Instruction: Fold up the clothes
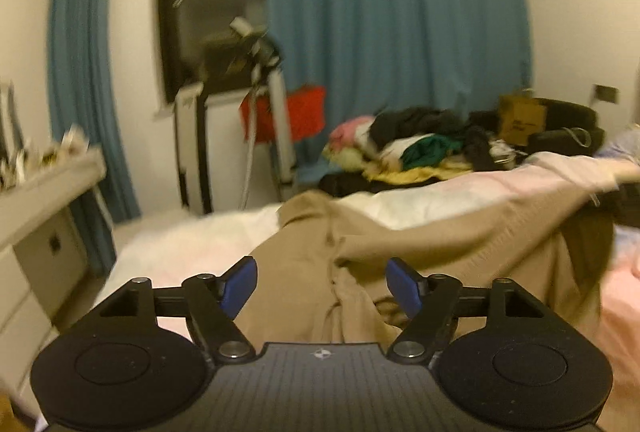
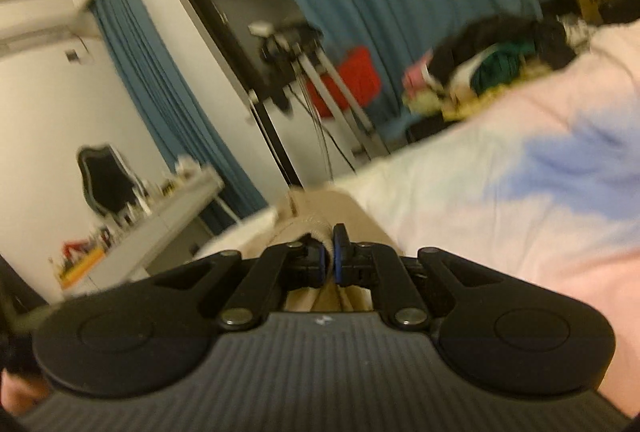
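On the left, the left gripper (image 1: 322, 286) stands wide open over a tan knitted garment (image 1: 420, 244) that lies spread on the bed (image 1: 460, 192). The cloth passes between its blue pads (image 1: 240, 286), but neither pad presses on it, so this side holds nothing. The garment runs from near the gripper out to the far right, where one end is raised off the bed and a dark fold hangs under it. It is bunched and creased along the middle, not flat.

Further right, the right gripper (image 2: 330, 256) is closed tight on a ribbed edge of the same tan garment (image 2: 320, 210), which trails away from it across the pale bedcover.

By my reading the fold of this piece is under way, not finished: one side is let go, the other is gripped, and no neat stack shows. At the far end of the bed a heap of mixed clothes (image 1: 404, 148) waits unfolded, so most of the work looks left.
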Demonstrator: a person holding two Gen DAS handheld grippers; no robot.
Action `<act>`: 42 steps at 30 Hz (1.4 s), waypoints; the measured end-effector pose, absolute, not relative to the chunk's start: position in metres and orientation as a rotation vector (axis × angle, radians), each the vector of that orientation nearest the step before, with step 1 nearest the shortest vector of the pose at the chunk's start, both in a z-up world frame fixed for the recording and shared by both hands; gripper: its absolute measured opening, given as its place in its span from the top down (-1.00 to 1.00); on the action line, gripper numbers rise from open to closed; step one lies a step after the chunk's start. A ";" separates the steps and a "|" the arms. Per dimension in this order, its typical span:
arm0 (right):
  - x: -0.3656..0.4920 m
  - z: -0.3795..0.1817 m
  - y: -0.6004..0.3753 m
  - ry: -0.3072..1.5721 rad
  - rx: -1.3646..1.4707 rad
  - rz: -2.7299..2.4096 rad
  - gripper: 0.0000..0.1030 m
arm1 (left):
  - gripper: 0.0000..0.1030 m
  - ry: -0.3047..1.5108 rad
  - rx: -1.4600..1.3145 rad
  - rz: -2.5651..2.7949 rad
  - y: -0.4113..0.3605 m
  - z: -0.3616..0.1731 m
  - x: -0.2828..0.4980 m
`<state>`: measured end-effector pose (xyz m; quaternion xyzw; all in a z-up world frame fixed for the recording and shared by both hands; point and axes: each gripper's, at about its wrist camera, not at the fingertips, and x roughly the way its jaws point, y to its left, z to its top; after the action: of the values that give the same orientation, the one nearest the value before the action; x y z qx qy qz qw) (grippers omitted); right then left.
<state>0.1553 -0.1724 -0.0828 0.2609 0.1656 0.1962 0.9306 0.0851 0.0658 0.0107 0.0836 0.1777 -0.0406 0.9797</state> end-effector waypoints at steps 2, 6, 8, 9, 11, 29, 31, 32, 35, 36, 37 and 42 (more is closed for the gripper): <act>0.149 -0.075 -0.177 0.300 0.559 0.420 0.86 | -0.47 0.334 0.232 -0.138 0.044 0.008 0.079; 0.135 -0.059 -0.180 0.238 0.548 0.442 0.86 | -0.48 0.315 0.382 -0.191 -0.008 -0.015 0.083; 0.129 -0.054 -0.181 0.220 0.542 0.450 0.86 | -0.49 0.329 0.438 -0.196 -0.034 -0.030 0.091; 0.125 -0.053 -0.182 0.214 0.547 0.455 0.86 | -0.47 0.326 0.472 -0.185 -0.046 -0.038 0.095; 0.120 -0.052 -0.185 0.203 0.554 0.465 0.85 | -0.41 0.299 0.538 -0.119 -0.066 -0.050 0.104; 0.136 -0.076 -0.173 0.310 0.467 0.373 0.85 | 0.74 0.349 0.085 -0.199 0.012 0.008 0.049; 0.126 -0.069 -0.167 0.258 0.445 0.386 0.85 | 0.63 0.367 0.078 -0.175 0.017 0.006 0.060; 0.120 -0.066 -0.166 0.232 0.442 0.397 0.85 | 0.56 0.374 0.077 -0.161 0.019 0.005 0.064; 0.105 -0.056 -0.164 0.165 0.437 0.429 0.85 | 0.29 0.382 0.092 -0.108 0.015 -0.006 0.073; 0.101 -0.053 -0.164 0.152 0.437 0.438 0.85 | 0.27 0.385 0.097 -0.091 0.013 -0.010 0.078; 0.097 -0.051 -0.163 0.139 0.436 0.448 0.85 | 0.22 0.391 0.097 -0.077 0.009 -0.013 0.085; 0.091 -0.052 -0.164 0.152 0.433 0.473 0.85 | 0.15 0.423 0.076 0.034 -0.001 -0.027 0.118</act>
<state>0.0912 -0.1644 -0.0519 0.2125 0.0744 0.2322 0.9463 0.1180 -0.0008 -0.0274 0.0378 0.2098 0.0167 0.9769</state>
